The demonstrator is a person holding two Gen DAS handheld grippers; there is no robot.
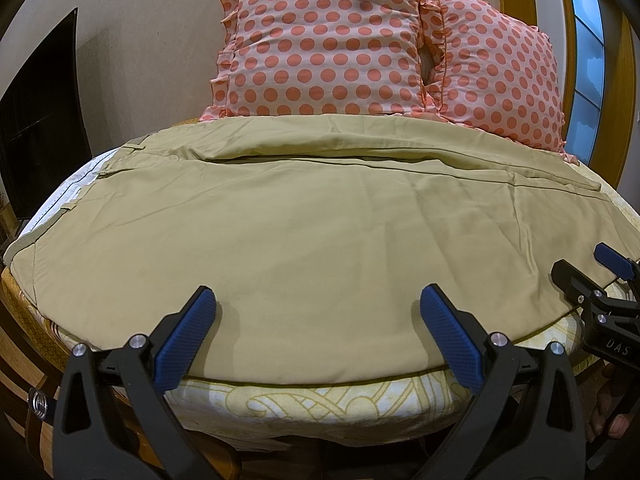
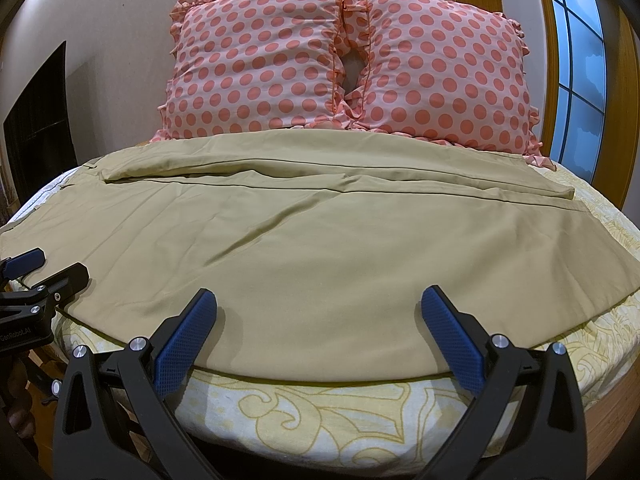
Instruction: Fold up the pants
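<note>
Khaki pants [image 1: 320, 216] spread flat across bed [image 1: 320, 400], waistband toward the left edge, legs extended toward the right, one leg lying beside the other along the far side. Near long edge of the pants aligned just inside the near edge of the yellow-patterned sheet [image 2: 320, 412].

Left gripper [image 1: 318, 304] positioned at the near edge of the pants, jaws spread wide, blue pads [image 1: 188, 336] resting over the cloth, nothing grasped. Right gripper [image 2: 319, 306] positioned likewise further right along the same edge, jaws released, nothing between the pads [image 2: 452, 340].

Two polka-dot pillows [image 2: 256, 60] propped upright against the wall behind the pants, side by side, touching. Window [image 2: 576, 60] at right. Dark panel [image 1: 40, 128] at left.
</note>
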